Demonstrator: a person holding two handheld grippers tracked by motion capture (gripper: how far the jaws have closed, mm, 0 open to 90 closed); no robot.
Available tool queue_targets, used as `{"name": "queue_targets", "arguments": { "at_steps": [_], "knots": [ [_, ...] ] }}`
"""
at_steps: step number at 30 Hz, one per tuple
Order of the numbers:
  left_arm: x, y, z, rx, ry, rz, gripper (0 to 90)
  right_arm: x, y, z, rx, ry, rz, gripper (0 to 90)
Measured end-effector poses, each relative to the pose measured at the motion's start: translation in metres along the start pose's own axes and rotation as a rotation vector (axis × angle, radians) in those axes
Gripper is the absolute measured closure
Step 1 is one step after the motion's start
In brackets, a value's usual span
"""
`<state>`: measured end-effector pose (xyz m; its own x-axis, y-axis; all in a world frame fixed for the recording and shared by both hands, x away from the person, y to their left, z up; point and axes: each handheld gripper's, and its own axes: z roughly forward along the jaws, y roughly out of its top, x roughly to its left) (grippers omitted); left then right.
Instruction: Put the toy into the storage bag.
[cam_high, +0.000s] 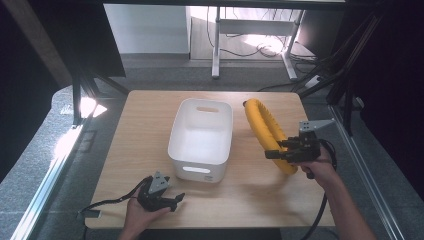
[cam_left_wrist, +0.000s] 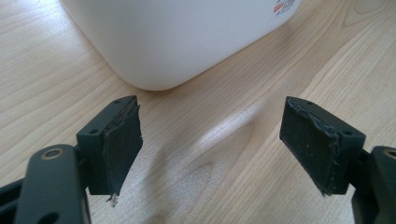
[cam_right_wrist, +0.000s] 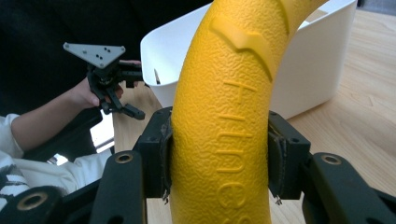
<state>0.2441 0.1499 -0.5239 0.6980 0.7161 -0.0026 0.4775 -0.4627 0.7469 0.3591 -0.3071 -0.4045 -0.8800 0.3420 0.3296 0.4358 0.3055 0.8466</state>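
The right tool (cam_right_wrist: 219, 154) is clenched on the curved yellow textured foam tube (cam_high: 266, 131), pads squeezing its sides near the lower end so it can probably be lifted into the white rectangular plastic bin (cam_high: 175, 131), which the tube lies just beside. The left tool (cam_left_wrist: 212, 144) rests released in front of the bin on the wooden table (cam_high: 250, 192), out of the way

the yellow curved tube (cam_right_wrist: 224, 116) carries raised letters running along its length in the right gripper view, reading "fitnes" before the word runs out of the picture (each letter stands sideways). the white bin (cam_left_wrist: 177, 37) bears a small sticker (cam_left_wrist: 285, 5) at its lower edge in the left gripper view, with red and dark print too small to read.
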Motion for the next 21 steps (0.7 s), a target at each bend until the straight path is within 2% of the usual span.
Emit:
{"name": "queue_targets", "arguments": {
  "at_steps": [21],
  "knots": [
    [0.0,0.0,0.0,0.0,0.001,0.0,20.9,0.007,0.013,-0.008,-0.067,-0.004,-0.03,50.6]
  ]
}}
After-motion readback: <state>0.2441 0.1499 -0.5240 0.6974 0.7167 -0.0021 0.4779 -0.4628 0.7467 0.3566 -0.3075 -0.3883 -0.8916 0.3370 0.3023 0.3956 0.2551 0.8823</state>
